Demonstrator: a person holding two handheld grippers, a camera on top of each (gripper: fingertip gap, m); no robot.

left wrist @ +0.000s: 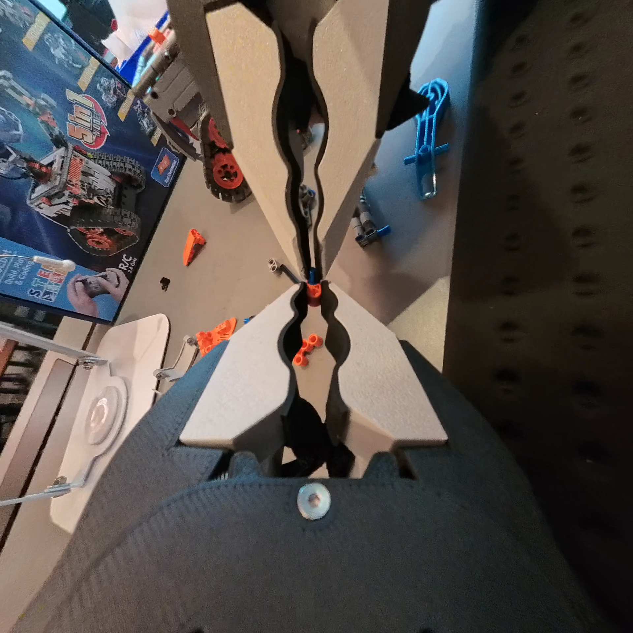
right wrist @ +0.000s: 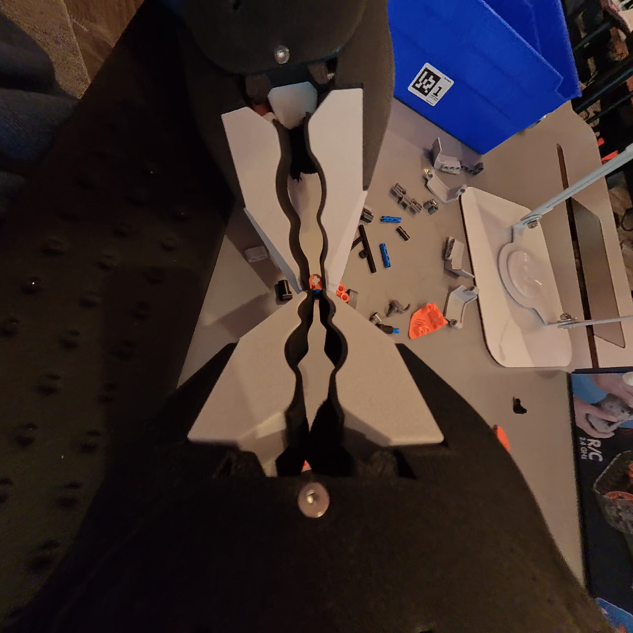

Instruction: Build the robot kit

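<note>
Closest to the left wrist camera is the left gripper [left wrist: 312,291], its pale wedge fingers nearly together and clamped on a small orange plastic connector piece [left wrist: 313,291]. Tip to tip against it comes the right gripper [right wrist: 315,295], its fingers pressed close on a tiny blue plastic pin [right wrist: 317,293] whose free end meets the orange piece. The two pieces sit in the air above the grey table [left wrist: 239,267], between the two pairs of fingertips.

On the table beneath lie loose parts: an orange bent connector with round holes [left wrist: 307,349], an orange wedge-shaped panel [right wrist: 427,321], short blue pins [right wrist: 385,255], black rods [right wrist: 367,251] and grey brackets [right wrist: 445,164]. A blue plastic bin with a square marker sticker [right wrist: 479,68] stands toward the far edge, a white stand with a clear round lens [right wrist: 524,274] sits by the side edge, and a printed blue toy box [left wrist: 68,154] lies next to a half-built tracked vehicle with orange wheels [left wrist: 219,161]. A blue plastic lever tool [left wrist: 428,137] rests apart from the rest.

I reckon the hold is slight on both sides: each piece is caught only at the very fingertips, so a push that is off-line could twist the pin or pop the orange piece free, dropping it among the scattered parts.
</note>
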